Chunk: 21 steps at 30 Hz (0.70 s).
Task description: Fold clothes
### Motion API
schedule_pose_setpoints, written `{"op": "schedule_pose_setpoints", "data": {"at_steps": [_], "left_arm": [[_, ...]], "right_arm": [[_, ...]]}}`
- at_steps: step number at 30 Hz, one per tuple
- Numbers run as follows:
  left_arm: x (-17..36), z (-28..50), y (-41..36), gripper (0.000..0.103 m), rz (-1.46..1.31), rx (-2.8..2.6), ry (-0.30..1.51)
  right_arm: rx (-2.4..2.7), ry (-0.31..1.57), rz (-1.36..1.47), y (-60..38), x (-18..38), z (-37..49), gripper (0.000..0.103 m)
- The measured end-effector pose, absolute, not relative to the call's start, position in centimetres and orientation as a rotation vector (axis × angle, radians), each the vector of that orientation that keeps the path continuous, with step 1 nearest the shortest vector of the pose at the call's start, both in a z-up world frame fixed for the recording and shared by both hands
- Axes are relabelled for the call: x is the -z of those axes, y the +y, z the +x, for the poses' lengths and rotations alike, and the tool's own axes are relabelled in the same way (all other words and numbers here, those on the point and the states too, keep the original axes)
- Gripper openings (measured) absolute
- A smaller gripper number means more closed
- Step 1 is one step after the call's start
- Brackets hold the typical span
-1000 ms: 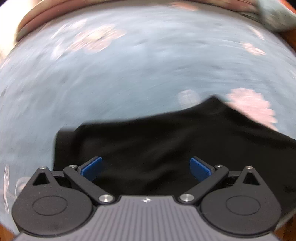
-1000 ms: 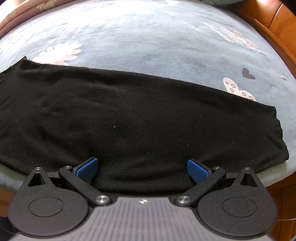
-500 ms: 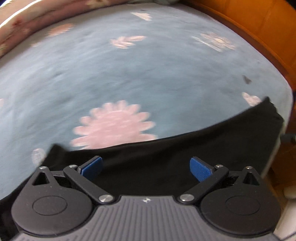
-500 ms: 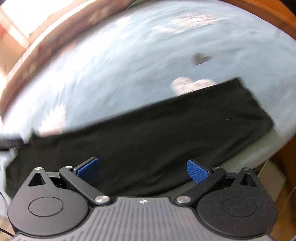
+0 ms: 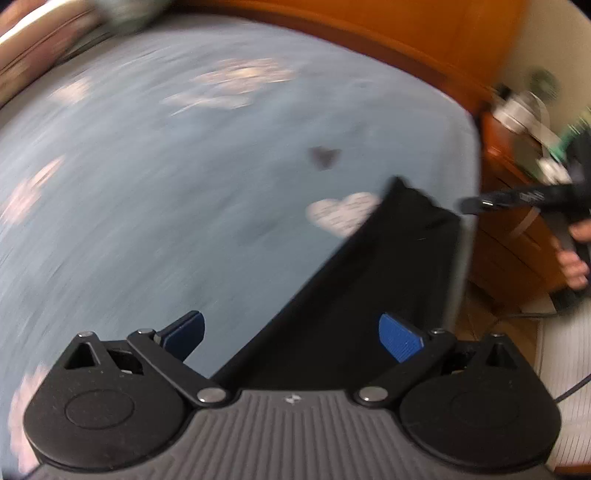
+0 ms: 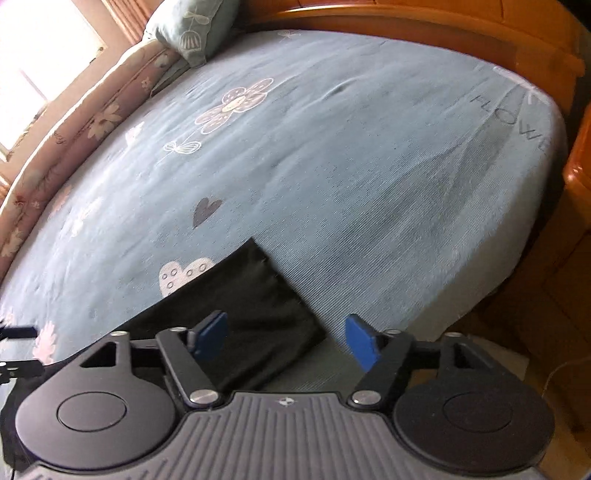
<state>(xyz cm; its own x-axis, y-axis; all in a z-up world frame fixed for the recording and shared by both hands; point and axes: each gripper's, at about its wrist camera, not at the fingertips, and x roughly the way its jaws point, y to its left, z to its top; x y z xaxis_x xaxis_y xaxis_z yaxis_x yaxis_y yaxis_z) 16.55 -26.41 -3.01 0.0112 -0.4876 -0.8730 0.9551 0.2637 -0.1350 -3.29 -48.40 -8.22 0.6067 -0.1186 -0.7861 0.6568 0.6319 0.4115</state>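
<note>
A black garment [image 6: 236, 314] lies flat along the near edge of a bed [image 6: 332, 155] covered with a pale blue sheet printed with flowers and hearts; the cloth is a long dark strip whose far end finishes in a squared corner beside a white heart print [image 6: 184, 275] and below a small dark heart [image 6: 205, 212]. In the right wrist view the right claw [image 6: 286, 338] hovers over that end of the garment, its blue pads part-way apart and closing; the left pad stands over the black cloth and the right pad over the bare sheet just past the garment's side edge, so the edge runs between them, but the pads do not press on it and nothing is gripped. In the left wrist view, which is smeared by motion, the left claw [image 5: 293, 334] has its pads spread wide with nothing held; the left pad is over the blue sheet and the right pad over the garment [image 5: 373, 288], whose long edge runs diagonally up between them. At the right of that view a hand [image 5: 576, 254] holds the other tool beyond the bed's corner. A wooden bed frame [image 6: 424, 26] curves round the far side, with a pillow [image 6: 192, 26] at the upper left.
</note>
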Motion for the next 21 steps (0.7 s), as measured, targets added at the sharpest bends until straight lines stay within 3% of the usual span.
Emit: {"op": "schedule_pose_setpoints", "data": {"at_steps": [5, 7, 14, 17, 19, 21], "left_arm": [[4.0, 14.3, -31.8, 0.1, 0.68, 1.406, 0.942], [4.3, 13.9, -33.3, 0.1, 0.686, 1.461, 0.936], [4.9, 13.1, -37.7, 0.1, 0.746, 1.63, 0.893], [5.2, 13.0, -39.0, 0.1, 0.783, 1.689, 0.871], [5.3, 13.1, -39.8, 0.1, 0.791, 1.712, 0.864], [5.3, 13.4, -40.4, 0.1, 0.792, 1.724, 0.86]], "right_arm": [[0.402, 0.836, 0.791, -50.4, 9.6, -3.0, 0.062], [0.356, 0.854, 0.817, -50.9, 10.0, -3.0, 0.055], [0.236, 0.865, 0.94, -52.3, 10.8, -2.8, 0.053], [0.201, 0.838, 0.996, -53.0, 11.1, -2.9, 0.068], [0.169, 0.814, 1.047, -53.3, 11.4, -2.7, 0.087], [0.123, 0.809, 1.066, -53.4, 11.6, -2.2, 0.092]]}}
